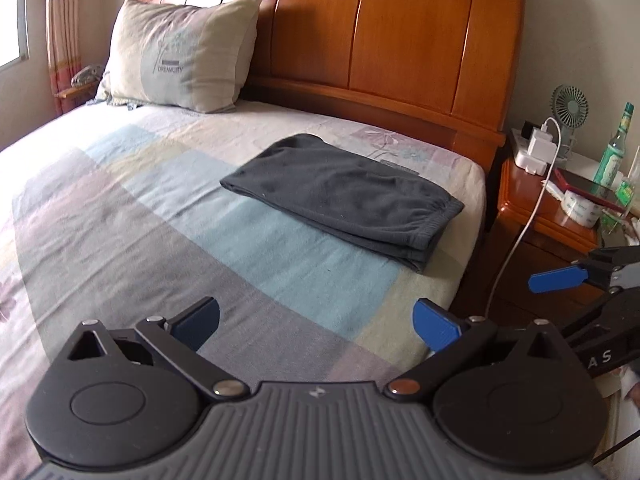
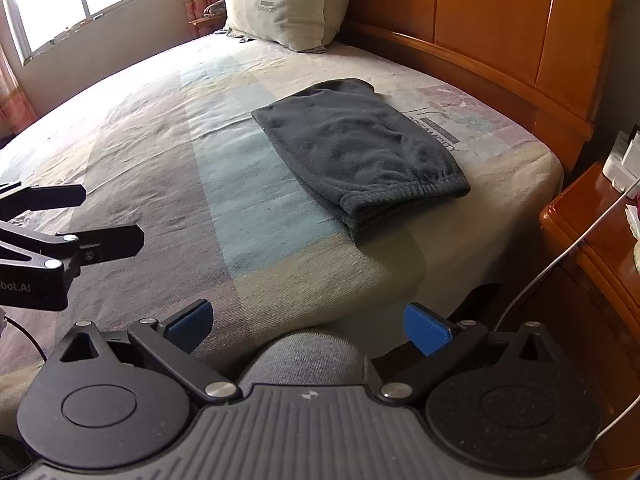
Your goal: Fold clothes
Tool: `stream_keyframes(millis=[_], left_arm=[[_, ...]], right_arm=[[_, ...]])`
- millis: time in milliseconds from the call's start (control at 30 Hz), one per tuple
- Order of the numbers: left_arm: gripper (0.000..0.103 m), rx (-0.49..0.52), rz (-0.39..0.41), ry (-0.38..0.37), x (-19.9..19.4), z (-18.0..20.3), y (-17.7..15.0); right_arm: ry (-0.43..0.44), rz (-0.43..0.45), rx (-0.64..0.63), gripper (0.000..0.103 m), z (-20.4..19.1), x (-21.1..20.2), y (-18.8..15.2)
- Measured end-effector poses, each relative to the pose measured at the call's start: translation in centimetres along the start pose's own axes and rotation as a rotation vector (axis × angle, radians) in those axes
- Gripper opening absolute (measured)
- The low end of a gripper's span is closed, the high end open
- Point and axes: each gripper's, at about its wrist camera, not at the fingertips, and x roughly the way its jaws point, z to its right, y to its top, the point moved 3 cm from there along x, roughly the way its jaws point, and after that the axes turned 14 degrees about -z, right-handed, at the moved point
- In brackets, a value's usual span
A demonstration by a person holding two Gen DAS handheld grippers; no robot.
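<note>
Dark garment (image 1: 340,196) folded, resting at bed's (image 1: 120,220) 1 o'clock corner; left tongs (image 1: 316,322), right tongs (image 2: 308,326) released, empty — fold apparently done.

Bed (image 1: 120,220) with folded dark garment (image 1: 344,196), pillow (image 1: 180,56)

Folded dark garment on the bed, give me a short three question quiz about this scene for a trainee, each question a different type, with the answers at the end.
1. True or false: the left gripper is clamped on the folded dark garment.
2. Multiple choice: where does the pillow stand? A) flat on the nightstand B) propped against the wooden headboard C) on top of the garment.
3. Fill in: the white charging cable hangs down beside the ____.

Key: 1 false, both grippers, including the right gripper, are open and apart from it. 2 B. 3 nightstand.
</note>
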Motion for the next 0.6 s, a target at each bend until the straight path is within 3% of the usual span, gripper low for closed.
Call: stream_keyframes(millis=[200, 333, 400, 533, 600], left_arm=[[0.102, -0.013, -0.067, 0.018, -0.1, 1.1, 0.1], [0.102, -0.015, -0.096, -0.055, -0.2, 1.2, 0.1], [0.102, -0.012, -0.119, -0.039, 0.0, 1.3, 0.1], [0.102, -0.006, -0.134, 0.066, 0.1, 0.8, 0.0], [0.102, -0.013, -0.139, 0.053, 0.0, 0.4, -0.2]], right_arm=[[-0.003, 0.005, -0.02, 0.103, -0.5, -0.5, -0.1], [-0.015, 0.001, -0.027, 0.103, -0.7, -0.7, -0.4], [-0.027, -0.007, -0.025, 0.103, -0.6, -0.6, -0.5], [-0.067, -0.031, 0.002, 0.103, 0.1, -0.1, -0.6], [-0.098, -0.036, 0.042, 0.103, 1.1, 0.1, -0.5]])
